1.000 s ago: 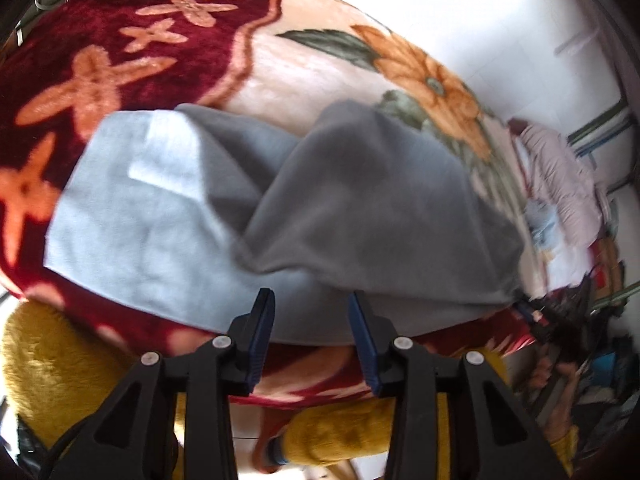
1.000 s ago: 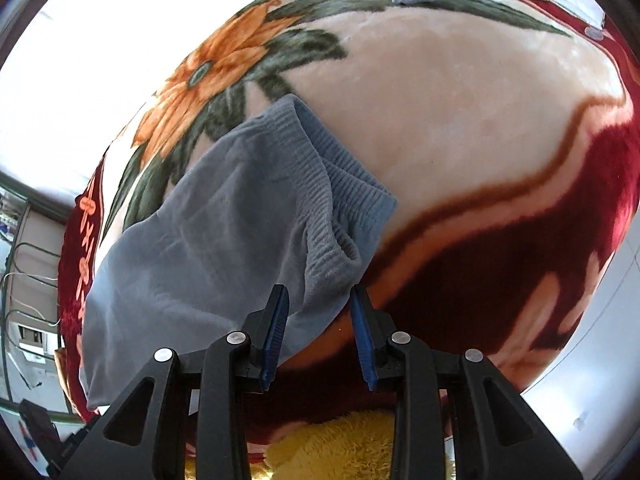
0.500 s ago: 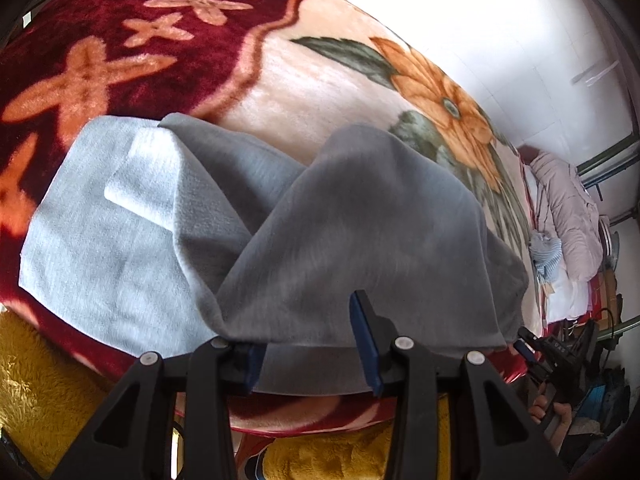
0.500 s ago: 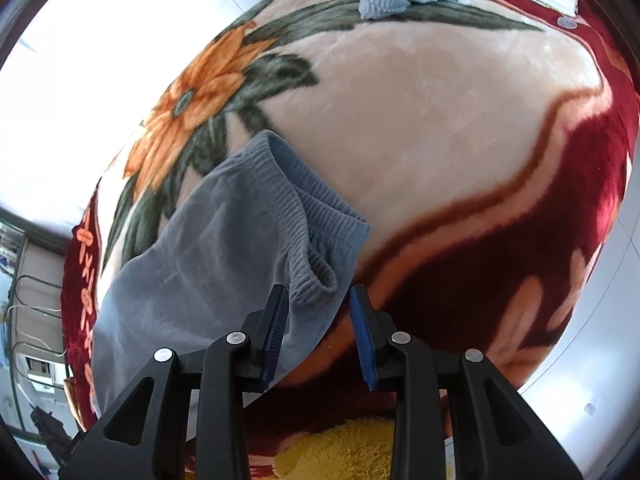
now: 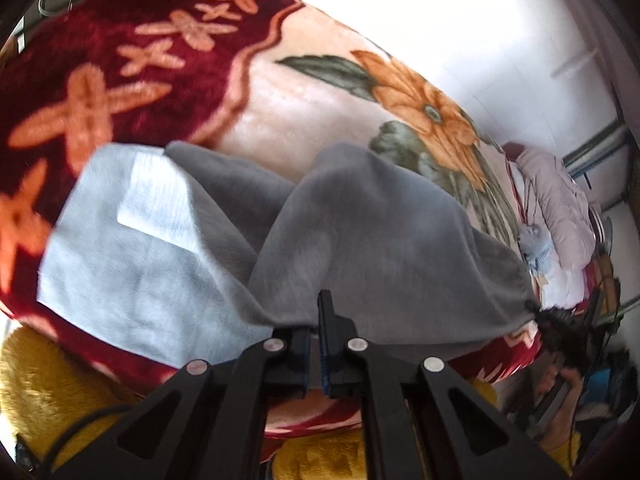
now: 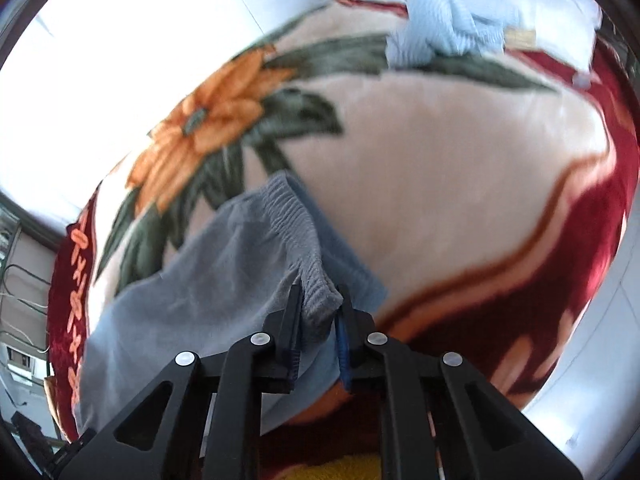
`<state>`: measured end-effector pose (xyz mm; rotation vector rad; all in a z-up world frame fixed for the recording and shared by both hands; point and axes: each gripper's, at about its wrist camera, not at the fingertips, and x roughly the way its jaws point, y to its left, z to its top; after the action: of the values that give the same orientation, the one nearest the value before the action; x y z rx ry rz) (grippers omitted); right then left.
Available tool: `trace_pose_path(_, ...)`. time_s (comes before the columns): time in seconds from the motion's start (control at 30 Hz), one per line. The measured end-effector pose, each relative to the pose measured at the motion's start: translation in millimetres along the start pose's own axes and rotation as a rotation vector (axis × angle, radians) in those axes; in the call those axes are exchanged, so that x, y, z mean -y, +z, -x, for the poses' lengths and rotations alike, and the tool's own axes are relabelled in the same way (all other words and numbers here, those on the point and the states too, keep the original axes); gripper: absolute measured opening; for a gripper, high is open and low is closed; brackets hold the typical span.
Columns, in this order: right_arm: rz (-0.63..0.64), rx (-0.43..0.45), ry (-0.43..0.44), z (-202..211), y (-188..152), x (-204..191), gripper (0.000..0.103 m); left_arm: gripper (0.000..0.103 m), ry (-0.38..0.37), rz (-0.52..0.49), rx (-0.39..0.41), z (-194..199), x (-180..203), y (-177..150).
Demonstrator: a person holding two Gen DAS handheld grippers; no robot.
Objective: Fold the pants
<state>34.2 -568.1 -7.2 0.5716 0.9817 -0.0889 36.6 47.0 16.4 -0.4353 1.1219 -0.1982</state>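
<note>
Grey pants (image 5: 360,240) lie on a floral blanket (image 5: 300,92) on a bed. In the left wrist view my left gripper (image 5: 316,324) is shut on the near edge of the upper leg layer and lifts it off the paler layer (image 5: 132,264) below. In the right wrist view my right gripper (image 6: 318,312) is shut on the ribbed waistband (image 6: 304,240) of the pants (image 6: 208,280), bunching it between the fingers. The far end of the pants, held by the right gripper (image 5: 536,312), shows at the right of the left wrist view.
The red and peach blanket (image 6: 460,200) covers the bed. A striped blue cloth (image 6: 448,36) and a pale pink garment (image 5: 560,208) lie at the far end. A yellow fuzzy sleeve (image 5: 52,384) shows below the left gripper. White wall lies behind the bed.
Both grippers have closed on the pants: the left on the leg edge, the right on the waistband. The cloth is now pulled up and bunched at both grips.
</note>
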Motion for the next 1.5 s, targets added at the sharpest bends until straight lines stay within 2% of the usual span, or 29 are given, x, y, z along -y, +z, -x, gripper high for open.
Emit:
trace_pose_path(0.2,-0.020,0.012,0.022,5.5,3.8,12.8,0.014,0.003,0.022,-0.039,-0.025,10.9,-0.9,-14.1)
trace_pose_path(0.5,-0.032,-0.074,-0.027,-43.3,-18.3,40.0,0.015,0.003,0.094,-0.068,-0.132,-22.2,-7.7,-32.0)
trace_pose_path(0.53,-0.015,-0.077,-0.041,-48.5,-19.6,39.8,0.016,0.003,0.096,-0.066,-0.141,-25.0,-8.7,-32.1)
trace_pose_path(0.6,0.017,-0.072,-0.074,-51.4,-20.5,37.6,0.027,0.004,0.100,-0.063,-0.154,-27.9,-9.5,-32.6)
trace_pose_path(0.67,0.068,-0.065,-0.119,-50.2,-21.3,33.3,0.033,0.006,0.101,-0.070,-0.149,-24.9,-9.0,-32.4)
trace_pose_path(0.73,0.111,-0.067,-0.164,-46.5,-20.7,28.9,0.039,0.014,0.106,-0.082,-0.134,-16.4,-7.1,-30.1)
trace_pose_path(0.83,0.138,-0.062,-0.196,-35.6,-20.3,21.8,0.039,0.019,0.111,-0.123,-0.098,3.8,-5.4,-25.5)
trace_pose_path(0.97,0.190,-0.027,-0.225,-10.1,-22.9,2.5,0.039,0.021,0.143,-0.167,-0.047,30.6,-5.8,-21.4)
trace_pose_path(1.0,0.206,-0.015,-0.236,-3.9,-23.7,-3.4,0.039,0.025,0.154,-0.169,-0.038,35.2,-7.2,-21.4)
trace_pose_path(1.03,0.223,-0.004,-0.242,2.1,-25.4,-8.8,0.039,0.035,0.179,-0.169,-0.019,41.9,-10.3,-21.7)
trace_pose_path(1.07,0.245,0.003,-0.245,7.0,-26.5,-16.9,0.039,0.039,0.195,-0.170,-0.003,46.6,-12.8,-22.9)
trace_pose_path(1.13,0.276,0.004,-0.233,15.2,-30.4,-30.1,0.040,0.040,0.226,-0.175,0.030,56.4,-22.0,-23.9)
trace_pose_path(1.27,0.329,-0.027,-0.167,22.9,-44.5,-65.0,0.040,0.040,0.267,-0.142,0.043,59.9,-41.2,-18.8)
trace_pose_path(1.37,0.369,-0.073,-0.099,20.6,-60.4,-97.8,0.040,0.040,0.256,-0.071,0.032,57.6,-62.5,-14.7)
trace_pose_path(1.5,0.444,-0.124,-0.018,14.5,-86.0,-144.7,0.040,0.040,0.244,-0.043,0.018,54.2,-76.4,-13.3)
